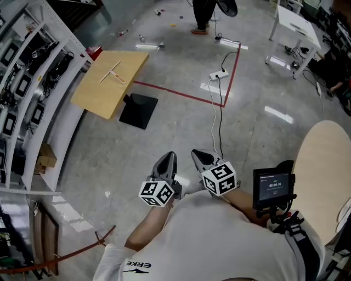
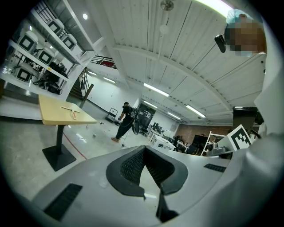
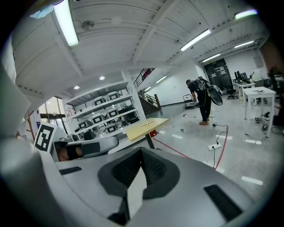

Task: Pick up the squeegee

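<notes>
The squeegee (image 1: 114, 74) is a thin pale stick with a cross-bar. It lies on a light wooden table (image 1: 96, 96) far ahead at the upper left of the head view. It also shows small on that table in the left gripper view as the squeegee (image 2: 71, 111) and in the right gripper view as the squeegee (image 3: 146, 125). My left gripper (image 1: 169, 157) and right gripper (image 1: 197, 154) are held side by side close to my body, well short of the table. Both point out over the floor with their jaws together and nothing between them, as the left gripper (image 2: 144, 149) and right gripper (image 3: 141, 150) show.
White shelving (image 1: 27, 82) with equipment lines the left wall beside the table's black base (image 1: 138, 111). A red tape line (image 1: 181, 94), a power strip (image 1: 218, 76) and its cable cross the grey floor. A person (image 1: 203, 16) stands far off; a round pale tabletop (image 1: 323, 175) is at my right.
</notes>
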Action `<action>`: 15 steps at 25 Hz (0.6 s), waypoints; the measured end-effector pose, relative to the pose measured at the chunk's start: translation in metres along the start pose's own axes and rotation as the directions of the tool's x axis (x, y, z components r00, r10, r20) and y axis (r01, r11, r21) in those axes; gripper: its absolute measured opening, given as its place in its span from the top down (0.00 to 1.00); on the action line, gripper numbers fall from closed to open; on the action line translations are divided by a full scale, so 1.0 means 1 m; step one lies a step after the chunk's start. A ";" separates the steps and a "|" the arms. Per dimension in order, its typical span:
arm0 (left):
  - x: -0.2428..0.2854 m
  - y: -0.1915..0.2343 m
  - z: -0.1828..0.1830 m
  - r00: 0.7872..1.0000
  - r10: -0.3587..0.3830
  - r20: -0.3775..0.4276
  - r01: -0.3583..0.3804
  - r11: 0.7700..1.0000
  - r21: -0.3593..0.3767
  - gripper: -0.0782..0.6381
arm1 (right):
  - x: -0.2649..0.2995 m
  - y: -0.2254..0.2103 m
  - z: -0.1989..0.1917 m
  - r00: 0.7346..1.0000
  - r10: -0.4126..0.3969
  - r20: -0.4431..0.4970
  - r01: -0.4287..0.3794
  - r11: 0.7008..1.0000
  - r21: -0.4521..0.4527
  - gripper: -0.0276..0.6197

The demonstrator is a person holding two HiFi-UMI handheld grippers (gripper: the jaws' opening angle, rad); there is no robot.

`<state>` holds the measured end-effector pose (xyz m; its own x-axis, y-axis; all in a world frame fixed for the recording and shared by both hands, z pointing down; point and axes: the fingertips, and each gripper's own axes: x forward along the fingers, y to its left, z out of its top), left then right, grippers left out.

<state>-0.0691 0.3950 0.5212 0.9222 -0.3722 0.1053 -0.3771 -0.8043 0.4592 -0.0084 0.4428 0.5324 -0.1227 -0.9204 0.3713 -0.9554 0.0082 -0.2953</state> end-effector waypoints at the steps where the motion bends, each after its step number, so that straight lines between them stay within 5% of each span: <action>1: 0.001 0.000 0.000 1.000 0.000 0.000 0.000 1.000 0.001 0.88 | 0.000 -0.001 0.000 1.000 -0.001 0.001 0.001 1.000 0.001 0.96; 10: 0.020 -0.005 -0.003 1.000 -0.025 0.000 0.025 1.000 0.014 0.88 | 0.000 -0.025 -0.003 0.999 -0.032 0.008 0.032 0.999 0.033 0.96; 15: 0.067 -0.019 -0.002 0.999 -0.023 -0.021 0.024 0.999 0.036 0.88 | 0.000 -0.074 0.014 0.999 -0.032 0.012 0.031 0.998 0.060 0.96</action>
<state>0.0002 0.3861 0.5213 0.9324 -0.3433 0.1135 -0.3576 -0.8293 0.4293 0.0656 0.4366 0.5419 -0.0888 -0.9249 0.3697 -0.9408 -0.0440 -0.3360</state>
